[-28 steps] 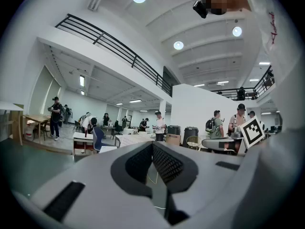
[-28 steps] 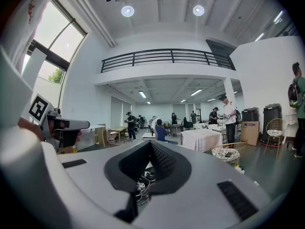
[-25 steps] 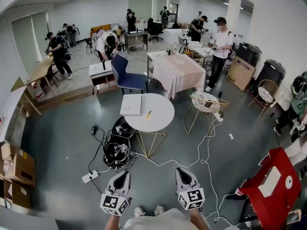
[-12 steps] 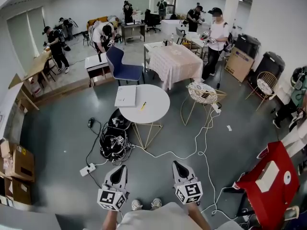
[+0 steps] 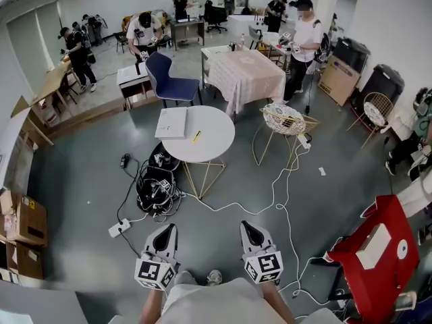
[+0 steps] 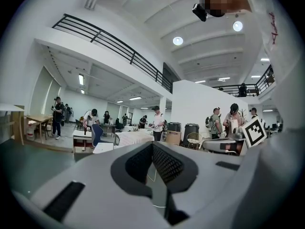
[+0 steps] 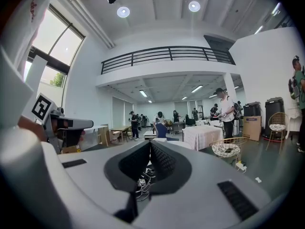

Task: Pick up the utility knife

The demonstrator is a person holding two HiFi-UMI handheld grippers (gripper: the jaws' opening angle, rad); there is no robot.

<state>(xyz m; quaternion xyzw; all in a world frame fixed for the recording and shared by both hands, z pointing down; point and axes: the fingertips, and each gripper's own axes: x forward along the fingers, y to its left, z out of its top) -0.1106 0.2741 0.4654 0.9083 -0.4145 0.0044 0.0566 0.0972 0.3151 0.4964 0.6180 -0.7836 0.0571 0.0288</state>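
The utility knife (image 5: 196,136) is a small yellow stick lying on the round white table (image 5: 214,147), just right of a white pad (image 5: 171,122). It is far ahead of both grippers. My left gripper (image 5: 169,229) and right gripper (image 5: 248,227) are held side by side low in the head view, over the grey floor. Both point level toward the table. In the left gripper view the left gripper (image 6: 152,146) has its jaws together with nothing between them. The right gripper (image 7: 150,144) stands the same way in its own view. The knife cannot be made out in either gripper view.
A heap of black bags and cables (image 5: 156,187) lies left of the table's gold legs, and a power strip (image 5: 116,229) and white cords (image 5: 273,201) trail across the floor. A wire basket chair (image 5: 283,120) stands to the right, a red object (image 5: 374,255) near right, cardboard boxes (image 5: 23,221) left. Several people stand beyond.
Both grippers have been carried a little forward over the floor toward the table, which now sits higher in the head view. Both stay shut and empty.
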